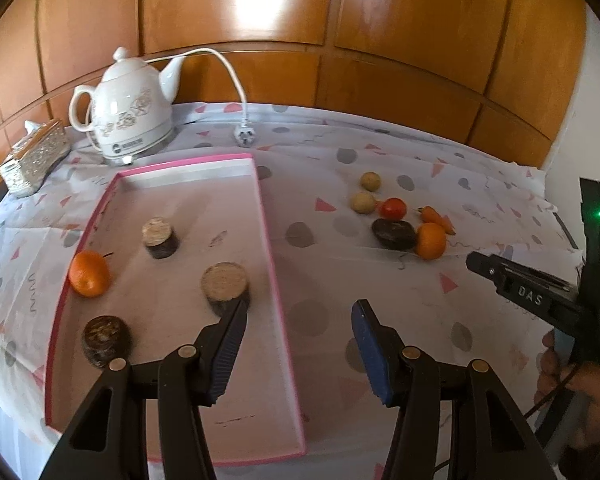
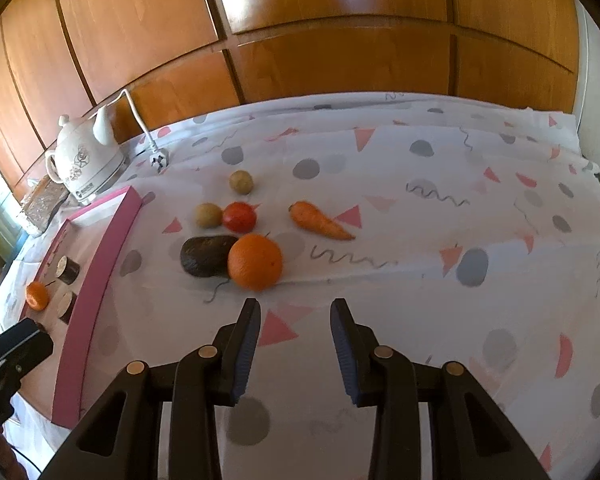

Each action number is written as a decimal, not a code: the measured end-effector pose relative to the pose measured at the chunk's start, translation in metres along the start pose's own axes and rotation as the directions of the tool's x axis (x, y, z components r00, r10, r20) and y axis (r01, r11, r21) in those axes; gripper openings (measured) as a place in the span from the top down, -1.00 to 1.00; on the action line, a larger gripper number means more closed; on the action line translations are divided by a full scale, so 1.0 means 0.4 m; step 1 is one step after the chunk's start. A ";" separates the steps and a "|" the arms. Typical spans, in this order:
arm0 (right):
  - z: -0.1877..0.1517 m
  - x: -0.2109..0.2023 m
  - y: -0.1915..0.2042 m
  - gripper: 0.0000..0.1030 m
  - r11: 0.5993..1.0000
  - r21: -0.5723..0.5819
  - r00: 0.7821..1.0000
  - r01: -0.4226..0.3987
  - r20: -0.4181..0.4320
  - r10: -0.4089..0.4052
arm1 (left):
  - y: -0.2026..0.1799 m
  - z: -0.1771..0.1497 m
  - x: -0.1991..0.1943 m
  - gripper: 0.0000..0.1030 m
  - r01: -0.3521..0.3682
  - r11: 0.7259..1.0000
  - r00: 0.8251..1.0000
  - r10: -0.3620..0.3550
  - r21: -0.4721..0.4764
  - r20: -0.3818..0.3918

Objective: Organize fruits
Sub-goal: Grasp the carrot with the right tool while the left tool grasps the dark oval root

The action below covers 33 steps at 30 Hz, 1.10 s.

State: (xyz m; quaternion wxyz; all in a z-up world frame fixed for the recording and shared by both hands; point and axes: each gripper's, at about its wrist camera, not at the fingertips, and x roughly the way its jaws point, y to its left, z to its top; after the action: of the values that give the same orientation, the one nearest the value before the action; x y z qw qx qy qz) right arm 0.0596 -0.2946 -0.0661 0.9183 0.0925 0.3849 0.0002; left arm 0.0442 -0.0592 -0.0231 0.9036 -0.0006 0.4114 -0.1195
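A pink-rimmed tray (image 1: 269, 240) (image 2: 100, 276) holds an orange (image 1: 89, 273) (image 2: 37, 295) and three dark round pieces with pale tops (image 1: 225, 286). On the patterned cloth lie a second orange (image 2: 255, 262) (image 1: 431, 241), a dark avocado (image 2: 206, 256) (image 1: 393, 234), a tomato (image 2: 239, 217) (image 1: 393, 208), a carrot (image 2: 320, 221) (image 1: 436, 217) and two small tan fruits (image 2: 209, 215) (image 2: 241, 182). My left gripper (image 1: 300, 308) hangs open over the tray's right rim, holding nothing. My right gripper (image 2: 296, 306) stands open just in front of the second orange, nothing between its fingers.
A white teapot-shaped kettle (image 1: 128, 116) (image 2: 82, 160) with its loose cord and plug (image 1: 246, 136) stands at the back left, beside a glittery tissue box (image 1: 34, 156). Wooden panelling runs behind the table. A hand (image 1: 580, 384) holds the right gripper's handle.
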 end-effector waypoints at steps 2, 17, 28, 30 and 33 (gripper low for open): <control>0.011 0.004 -0.006 0.33 1.000 -0.004 1.000 0.008 0.005 -0.008 | -0.011 0.007 0.010 -0.08 0.008 1.000 1.000 -0.008 0.005 -0.003; 0.111 0.095 -0.041 0.33 0.996 -0.081 0.999 0.031 -0.029 -0.034 | -0.098 0.087 0.127 0.05 0.124 0.992 0.989 -0.126 -0.024 -0.080; 0.159 0.166 -0.028 0.33 0.989 -0.147 0.998 -0.015 -0.069 0.005 | -0.119 0.138 0.234 0.05 0.183 0.977 0.971 -0.198 -0.113 -0.135; 0.160 0.181 -0.026 0.33 0.987 -0.158 0.997 -0.016 -0.079 0.004 | -0.123 0.145 0.251 0.05 0.184 0.976 0.970 -0.199 -0.115 -0.137; 0.161 0.199 -0.029 0.33 0.986 -0.166 0.996 -0.016 -0.088 0.001 | -0.125 0.152 0.280 0.05 0.191 0.973 0.966 -0.210 -0.133 -0.152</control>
State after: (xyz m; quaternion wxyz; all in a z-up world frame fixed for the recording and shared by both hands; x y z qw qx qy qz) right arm 0.1604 -0.3111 -0.0802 0.9051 0.0170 0.4229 0.0403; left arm 0.1498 -0.1381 -0.0612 0.8481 -0.0855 0.4889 -0.1856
